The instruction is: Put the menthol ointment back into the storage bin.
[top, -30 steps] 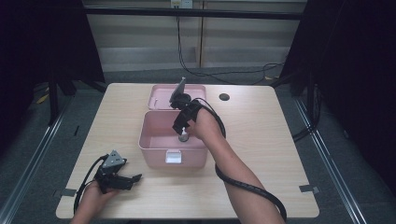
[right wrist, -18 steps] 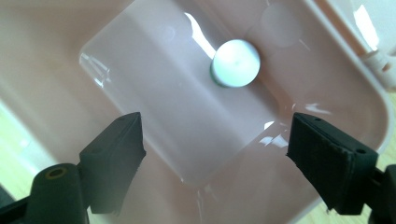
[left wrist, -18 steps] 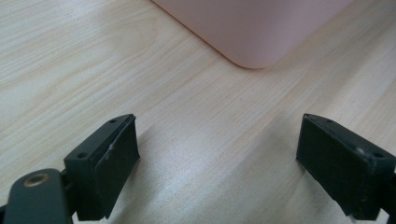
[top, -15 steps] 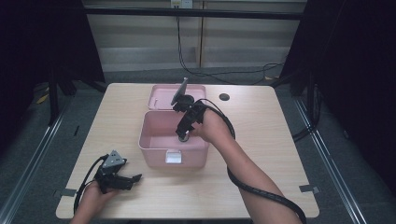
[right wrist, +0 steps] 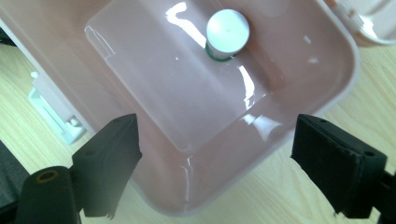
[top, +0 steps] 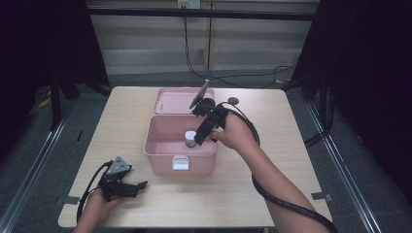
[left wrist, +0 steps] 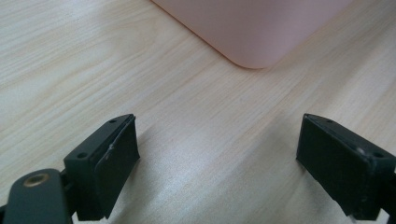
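Observation:
A pink plastic box [top: 167, 155] stands open in the middle of the table, its lid [top: 177, 100] folded back behind it. Inside stands a small bottle [top: 190, 139] with a white cap [right wrist: 227, 31] and a green band. My right gripper [top: 200, 137] hovers over the box's right side, open, with nothing between its jaws; the bottle stands apart below it. My left gripper [top: 137, 188] rests on the table at the front left, open and empty, pointing toward the box's corner [left wrist: 254, 56].
A small dark round object [top: 233, 101] lies on the table behind the box, at the right. A white latch [top: 180, 163] sits on the box's front wall. Black cables trail from both grippers. Light wooden tabletop [top: 272, 194] lies bare at the front right.
My right gripper has lifted and drawn back to the right, away from the bottle, which stays standing in the box. The left gripper has not moved.

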Demonstrator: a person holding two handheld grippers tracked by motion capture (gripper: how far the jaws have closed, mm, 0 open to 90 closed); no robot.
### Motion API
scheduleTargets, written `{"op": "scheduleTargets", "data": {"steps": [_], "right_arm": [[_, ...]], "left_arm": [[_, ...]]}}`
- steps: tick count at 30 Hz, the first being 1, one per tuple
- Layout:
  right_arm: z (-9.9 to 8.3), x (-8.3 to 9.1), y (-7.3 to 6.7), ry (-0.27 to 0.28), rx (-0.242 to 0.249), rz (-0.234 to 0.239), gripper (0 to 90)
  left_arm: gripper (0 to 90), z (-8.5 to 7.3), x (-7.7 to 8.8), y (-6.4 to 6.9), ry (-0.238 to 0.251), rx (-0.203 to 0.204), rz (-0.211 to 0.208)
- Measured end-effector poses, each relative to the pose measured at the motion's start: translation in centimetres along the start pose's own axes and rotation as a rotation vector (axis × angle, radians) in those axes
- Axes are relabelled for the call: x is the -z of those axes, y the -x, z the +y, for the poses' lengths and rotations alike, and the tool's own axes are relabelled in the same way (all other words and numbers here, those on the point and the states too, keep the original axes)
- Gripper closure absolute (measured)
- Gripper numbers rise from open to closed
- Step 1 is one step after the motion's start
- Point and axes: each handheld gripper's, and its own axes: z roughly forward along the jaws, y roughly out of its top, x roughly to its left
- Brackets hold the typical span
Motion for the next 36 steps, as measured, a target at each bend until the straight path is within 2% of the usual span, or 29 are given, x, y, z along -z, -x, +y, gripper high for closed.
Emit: {"op": "scheduleTargets", "data": {"steps": [17,20,28,32,36], "right_arm": [[-3.4,1.2,2.3,0.049,-0.029,0.006,14.9],[-4.0,1.2,2.5,0.039,-0.028,-0.012,14.7],[-5.6,1.4,2.9,0.030,-0.027,-0.008,15.0],[-6.4,1.7,3.1,0.009,-0.014,0.001,15.3],[-7.1,1.9,3.2,-0.008,-0.005,-0.013,15.1]], "left_arm": [[12.3,0.0,0.0,0.0,0.001,0.000,0.000],[12.3,0.0,0.0,0.0,0.001,0.000,0.000],[12.3,0.0,0.0,0.0,0.000,0.000,0.000],[12.3,0.0,0.0,0.0,0.001,0.001,0.000],[12.3,0.0,0.0,0.0,0.000,0.000,0.000]]}}
